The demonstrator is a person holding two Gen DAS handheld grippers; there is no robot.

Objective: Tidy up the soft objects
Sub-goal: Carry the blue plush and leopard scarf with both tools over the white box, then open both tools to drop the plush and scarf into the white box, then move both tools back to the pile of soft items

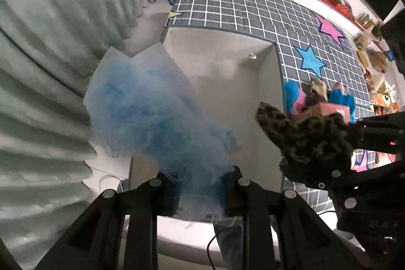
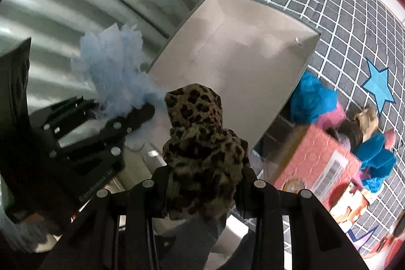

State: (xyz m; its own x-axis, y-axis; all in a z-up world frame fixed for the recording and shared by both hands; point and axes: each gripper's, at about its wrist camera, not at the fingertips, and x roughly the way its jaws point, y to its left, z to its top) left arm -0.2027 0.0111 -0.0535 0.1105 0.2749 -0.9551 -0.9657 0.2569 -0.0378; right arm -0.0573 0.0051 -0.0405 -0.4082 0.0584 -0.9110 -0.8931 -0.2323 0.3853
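Both grippers are loaded up right now. The left gripper [image 1: 200, 187] has its 2 fingers [image 1: 169, 194] pinched nearly together on a fluffy light-blue tulle piece [image 1: 152, 113], which puffs up and out ahead of the fingertips. The right gripper [image 2: 203, 190] is clamped on a bunched leopard-print cloth [image 2: 202, 143], fingers a bit wider apart since the wad is thicker. Past both sets of fingers sits an open white box [image 2: 227, 47], looks bare inside. To the right of the right fingers there's a pile of blue and pink soft stuff [image 2: 316, 98] on the grid-pattern mat [image 2: 341, 4].
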